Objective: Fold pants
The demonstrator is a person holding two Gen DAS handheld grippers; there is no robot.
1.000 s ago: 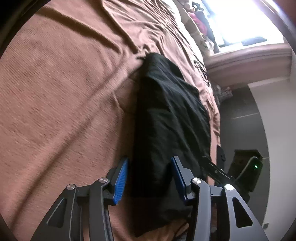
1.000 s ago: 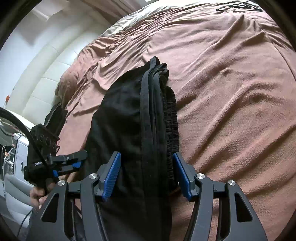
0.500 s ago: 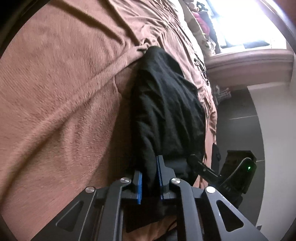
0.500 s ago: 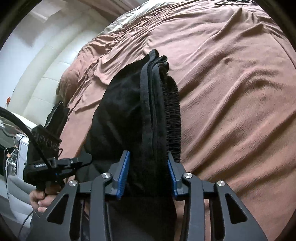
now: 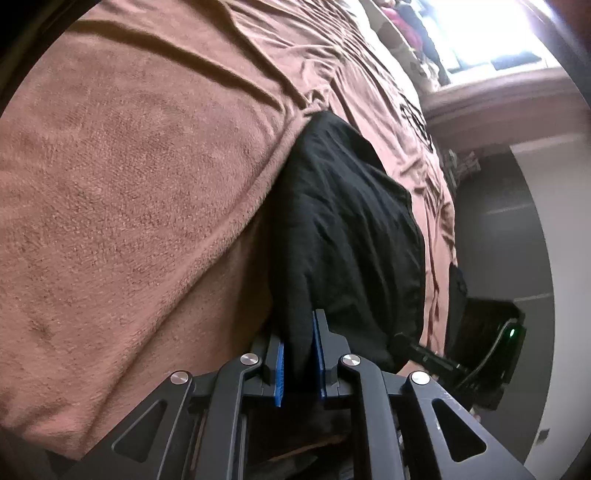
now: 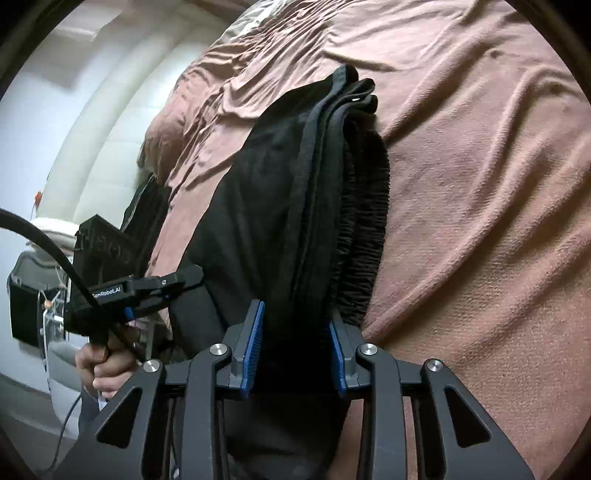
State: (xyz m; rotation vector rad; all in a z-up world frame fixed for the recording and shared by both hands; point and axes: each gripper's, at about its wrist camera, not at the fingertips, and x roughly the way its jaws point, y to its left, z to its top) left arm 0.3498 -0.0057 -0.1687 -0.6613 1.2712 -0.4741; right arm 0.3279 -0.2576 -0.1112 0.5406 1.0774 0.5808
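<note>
Black pants point(image 5: 343, 221) lie folded into a long stack on the brown bed cover point(image 5: 129, 184). My left gripper point(image 5: 298, 334) is shut on a thin fold at the stack's near end, which is raised off the cover. In the right wrist view the layered edges and ribbed waistband of the pants point(image 6: 332, 184) run away from me. My right gripper point(image 6: 295, 332) has this thick stack filling the gap between its blue pads, and its jaws are closing on it. The left gripper point(image 6: 192, 275) shows there at the left, held by a hand point(image 6: 107, 365).
The brown cover point(image 6: 480, 184) is wrinkled and spreads wide on both sides of the pants. A bright window point(image 5: 480, 37) and a pile of clothes point(image 5: 406, 22) lie beyond the bed. Dark floor point(image 5: 498, 221) runs past the bed's edge. A white padded headboard point(image 6: 92, 129) stands at the left.
Both grippers went from wide open around the pants' near end to closed on it. The gripped end has lifted slightly off the cover.
</note>
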